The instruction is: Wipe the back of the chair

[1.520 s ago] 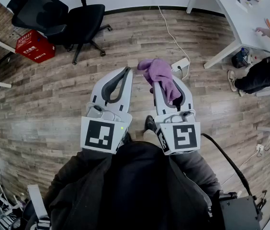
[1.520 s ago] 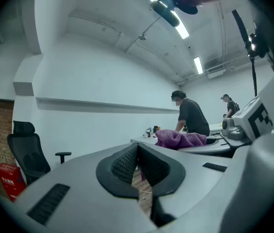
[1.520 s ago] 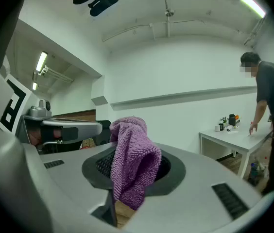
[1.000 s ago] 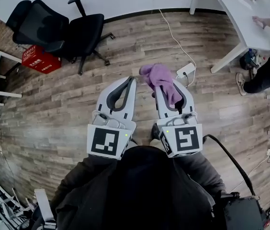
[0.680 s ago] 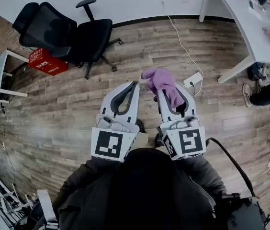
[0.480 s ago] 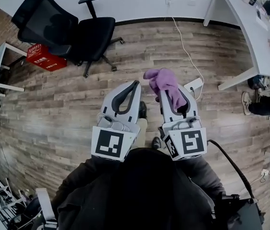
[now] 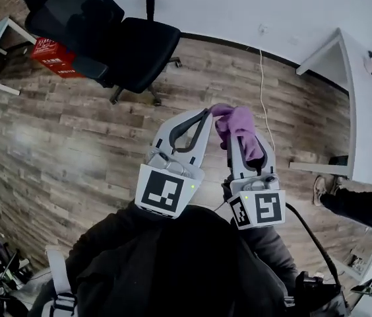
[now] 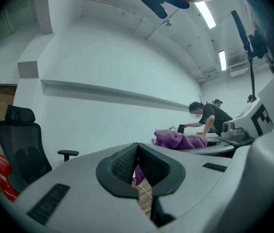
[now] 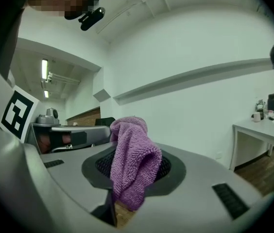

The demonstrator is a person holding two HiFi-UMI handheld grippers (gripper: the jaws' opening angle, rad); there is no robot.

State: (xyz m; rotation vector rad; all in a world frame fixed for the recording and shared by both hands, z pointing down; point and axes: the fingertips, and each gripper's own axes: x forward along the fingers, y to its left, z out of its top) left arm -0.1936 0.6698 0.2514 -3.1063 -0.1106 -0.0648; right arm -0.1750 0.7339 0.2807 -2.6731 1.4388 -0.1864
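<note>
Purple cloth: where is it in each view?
Head view: purple cloth at centre, pinched in the right gripper.
Left gripper view: right of centre, at mid-height.
Right gripper view: centre, between the fingers.
Shared landmark: black office chair, head view upper left, left gripper view far left.

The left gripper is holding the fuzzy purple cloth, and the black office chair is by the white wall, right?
Almost. The fuzzy purple cloth is in the right gripper, not the left one. The right gripper view shows it pinched between those jaws. The left gripper is shut on nothing. The black office chair is by the white wall, as you said.
</note>
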